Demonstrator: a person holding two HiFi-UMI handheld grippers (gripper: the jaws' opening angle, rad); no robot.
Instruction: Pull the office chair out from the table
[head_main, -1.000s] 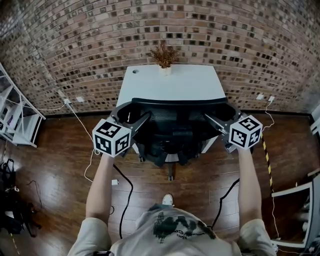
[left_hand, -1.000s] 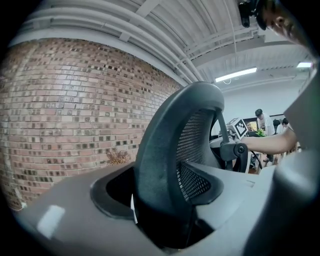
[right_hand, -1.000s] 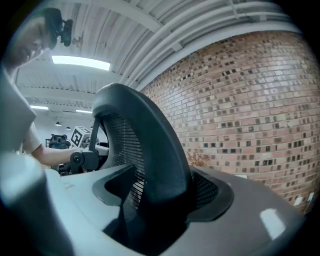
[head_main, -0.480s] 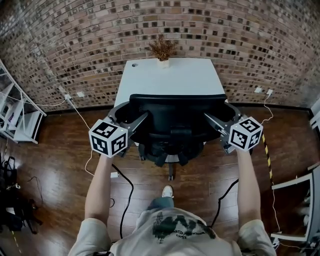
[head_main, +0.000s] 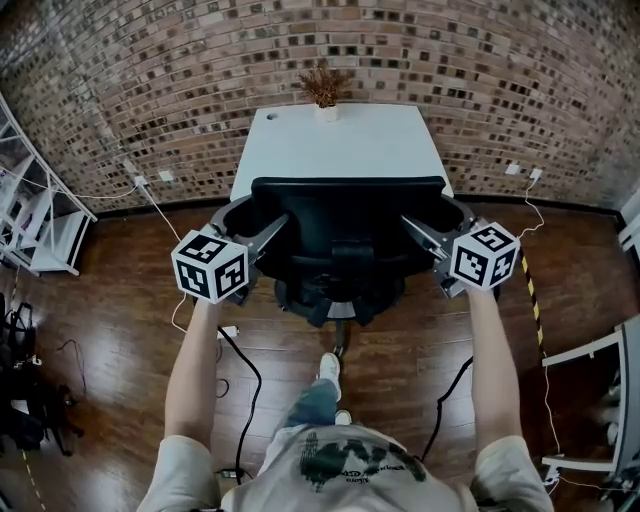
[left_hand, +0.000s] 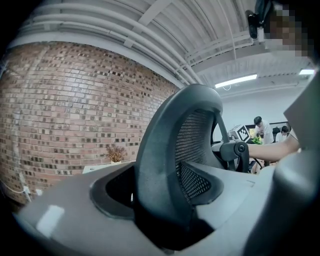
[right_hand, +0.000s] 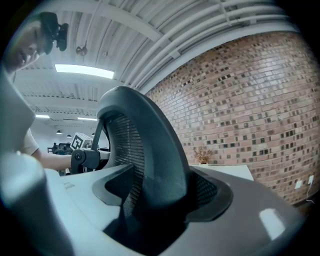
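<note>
Risks first, my read from how things stood:
- You were hauling on the backrest (left_hand: 165, 165) only, high up. A hard tug could have tipped or reclined it instead of rolling the castor base (head_main: 338, 310)
- Uneven pull between hands would have swivelled the office chair (head_main: 345, 215) rather than bringing it straight toward 6 o'clock
- The backrest edges were smooth and curved, so either grip could have slid off sideways
- A black cable (head_main: 250, 385) lay on the floor at 7 o'clock of the base, well placed to snag a castor
- Your foot (head_main: 328, 368) was at 6 o'clock, just beside the base, right in the roll path

Fingers:
- left gripper (head_main: 262, 232): fingers (left_hand: 75, 215) spread wide and clamped round the backrest's 9 o'clock edge, frame filling the gap
- right gripper (head_main: 420, 232): fingers (right_hand: 260, 215) likewise wide, pinching the 3 o'clock edge (right_hand: 155, 155)
- both pointed roughly level, toward 12 o'clock

Chair position: straight ahead of you at 12 o'clock, its back facing you, with the white desk (head_main: 340, 145) beyond it. From the head view the backrest top overlapped the desk's near edge. Couldn't tell whether the seat was under the desk
</note>
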